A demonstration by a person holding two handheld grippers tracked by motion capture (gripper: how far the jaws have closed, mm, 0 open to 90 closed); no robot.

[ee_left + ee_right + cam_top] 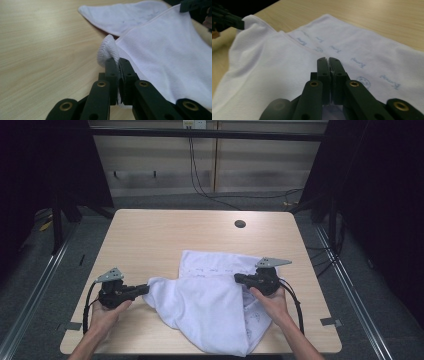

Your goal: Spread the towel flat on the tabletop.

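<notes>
both grippers are clamped on the white t-shirt, left gripper pinching its 9 o'clock edge, right gripper at 3, fabric stretched sideways between them

The cloth lies on the counter, toward its near edge and right of centre. The left claw sits at the cloth's left corner; the right claw sits on the cloth's right part. One layer of the cloth lies folded over another beneath it. A round hole lies in the counter behind the cloth, toward the far edge.
</notes>
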